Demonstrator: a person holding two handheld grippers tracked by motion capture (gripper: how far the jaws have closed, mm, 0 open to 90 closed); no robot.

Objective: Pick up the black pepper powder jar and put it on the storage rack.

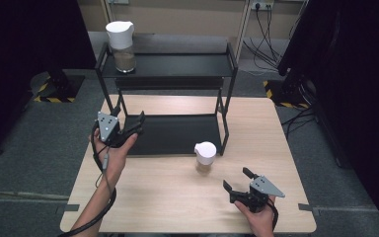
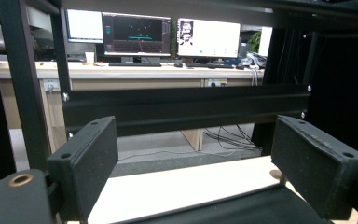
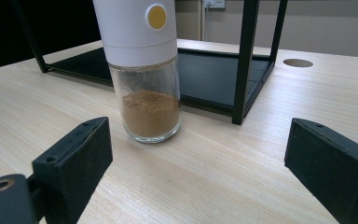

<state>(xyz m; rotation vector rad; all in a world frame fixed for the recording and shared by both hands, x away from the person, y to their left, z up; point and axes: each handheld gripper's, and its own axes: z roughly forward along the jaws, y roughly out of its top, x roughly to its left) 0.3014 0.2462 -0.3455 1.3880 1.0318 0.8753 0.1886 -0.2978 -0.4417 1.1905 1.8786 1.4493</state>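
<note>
one white-capped glass spice jar (image 1: 120,45) already on black shelf rack's (image 1: 229,64) top; second jar (image 3: 142,70) still on table, unheld. right gripper (image 1: 240,180) and left gripper (image 1: 131,126) both spread, empty.

white-capped jar (image 3: 142,70), brown powder (image 3: 150,112), black rack (image 1: 177,133)

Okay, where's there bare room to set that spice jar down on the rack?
The lower shelf is bare between the left tool and the right posts. The top shelf is free right of the second jar. The spice jar crowds the rack's front right corner.
</note>
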